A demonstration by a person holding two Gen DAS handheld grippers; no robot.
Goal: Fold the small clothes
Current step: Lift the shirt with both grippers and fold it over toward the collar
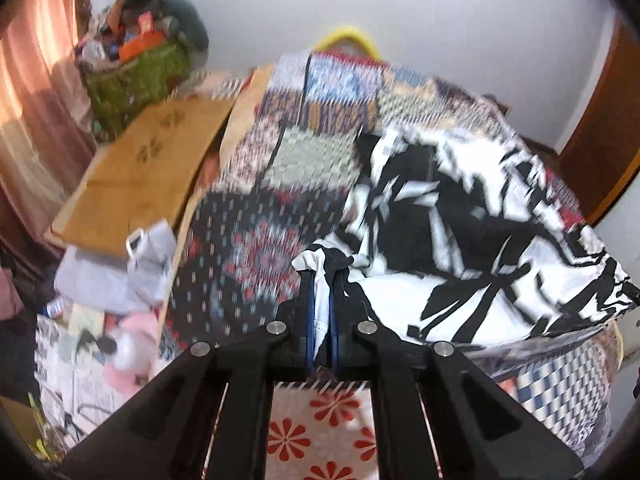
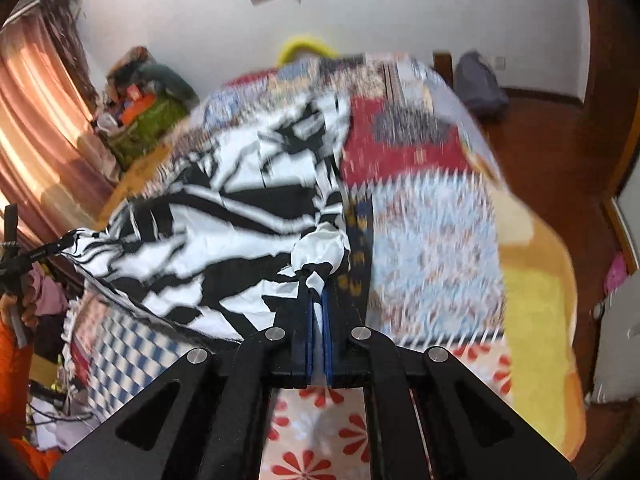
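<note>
Both hand-held grippers, left point(image 1: 322, 280) and right point(image 2: 318, 284), are clamped on bunched corners of the black-and-white garment point(image 1: 460, 240), stretched between them just above the patchwork bed point(image 1: 256, 248), so folding looks barely begun, with no crease visible.

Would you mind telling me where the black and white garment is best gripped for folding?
At its near corners, from the near side: the left gripper and right gripper each pinch a bunched corner, and the black and white garment hangs spread between them over the patchwork bedcover.
</note>
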